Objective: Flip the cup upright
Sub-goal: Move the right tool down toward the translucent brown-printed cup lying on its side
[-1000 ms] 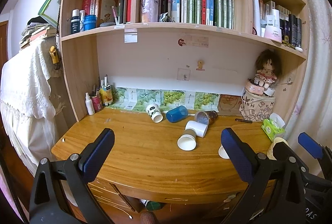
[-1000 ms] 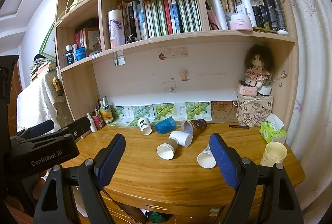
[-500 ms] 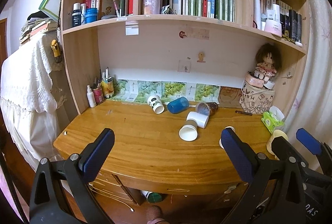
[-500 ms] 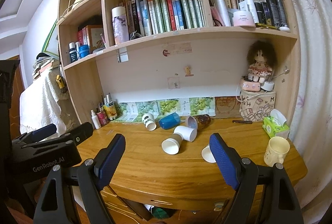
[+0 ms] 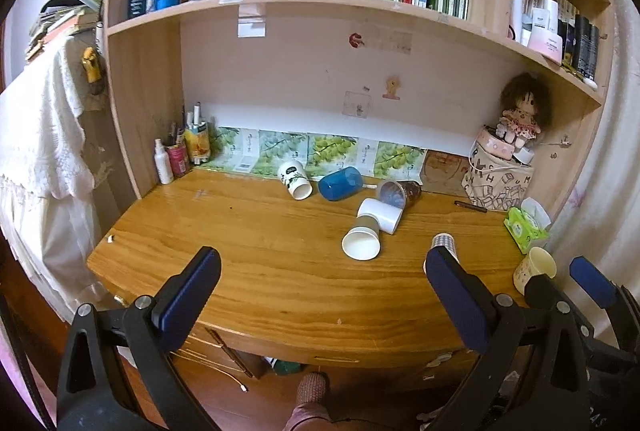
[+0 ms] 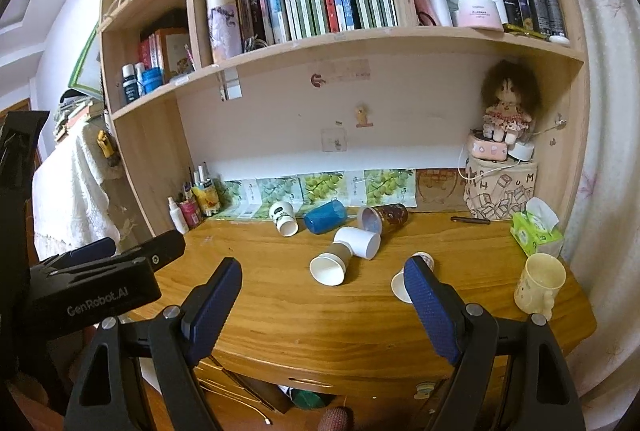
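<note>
Both grippers nearer desk (image 5: pixel 280 271) | left (image 5: pixel 320 271), right (image 6: pixel 320 291) fingers spread, empty

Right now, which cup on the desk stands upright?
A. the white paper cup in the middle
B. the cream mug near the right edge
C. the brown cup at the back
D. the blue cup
B: the cream mug stands with its mouth up near the desk's right edge; the other three lie on their sides.

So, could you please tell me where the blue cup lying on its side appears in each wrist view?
Left wrist: blue cup, centre, at the desk's back.
Right wrist: blue cup, centre, left of the purple-mouthed cup.
Shared landmark: doll, upper right.
</note>
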Available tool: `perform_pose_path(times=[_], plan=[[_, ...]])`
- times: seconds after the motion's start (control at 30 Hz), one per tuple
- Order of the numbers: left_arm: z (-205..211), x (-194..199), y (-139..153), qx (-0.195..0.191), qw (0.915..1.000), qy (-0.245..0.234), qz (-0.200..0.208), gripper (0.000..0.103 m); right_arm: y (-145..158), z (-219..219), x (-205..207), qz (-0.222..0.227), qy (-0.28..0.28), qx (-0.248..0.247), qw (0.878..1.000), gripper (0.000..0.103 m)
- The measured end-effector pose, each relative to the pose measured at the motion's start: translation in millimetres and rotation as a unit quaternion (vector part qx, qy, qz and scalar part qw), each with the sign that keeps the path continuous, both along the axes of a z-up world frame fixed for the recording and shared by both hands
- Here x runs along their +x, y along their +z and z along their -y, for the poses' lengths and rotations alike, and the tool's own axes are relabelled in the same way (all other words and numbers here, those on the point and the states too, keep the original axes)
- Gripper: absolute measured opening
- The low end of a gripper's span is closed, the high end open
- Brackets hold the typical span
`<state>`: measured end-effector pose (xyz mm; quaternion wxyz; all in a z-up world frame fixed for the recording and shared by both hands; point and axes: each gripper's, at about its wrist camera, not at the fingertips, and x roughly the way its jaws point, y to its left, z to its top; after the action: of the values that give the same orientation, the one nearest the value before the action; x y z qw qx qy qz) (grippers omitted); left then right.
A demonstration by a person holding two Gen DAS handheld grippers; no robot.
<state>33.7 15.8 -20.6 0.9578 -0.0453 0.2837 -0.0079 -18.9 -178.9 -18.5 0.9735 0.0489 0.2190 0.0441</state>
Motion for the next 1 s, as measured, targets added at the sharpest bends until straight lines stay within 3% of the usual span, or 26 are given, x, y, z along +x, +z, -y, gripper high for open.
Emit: perform_pose_path(times=[0.27,0.67,1.0], plan=[[8.5,56.8,-1.5,-0.002,0.9997,-0.019,-0.015,0.102,5.3,-2.7,46.4,0.01,0.025,-0.068,0.997,0.084],[19.4,152.1,-10.2,-0.009,0.9971,-0.058,-0.049,0.102,0.7,-5.1,139.9,0.001,0.106,-0.185,0.977,0.084],[30.6,235.2,-41.2,-0.049,0.9833,-0.101,-0.143,0.102,-23.0,2.1,222.3,-0.049,0.186,-0.3,0.934,0.084]])
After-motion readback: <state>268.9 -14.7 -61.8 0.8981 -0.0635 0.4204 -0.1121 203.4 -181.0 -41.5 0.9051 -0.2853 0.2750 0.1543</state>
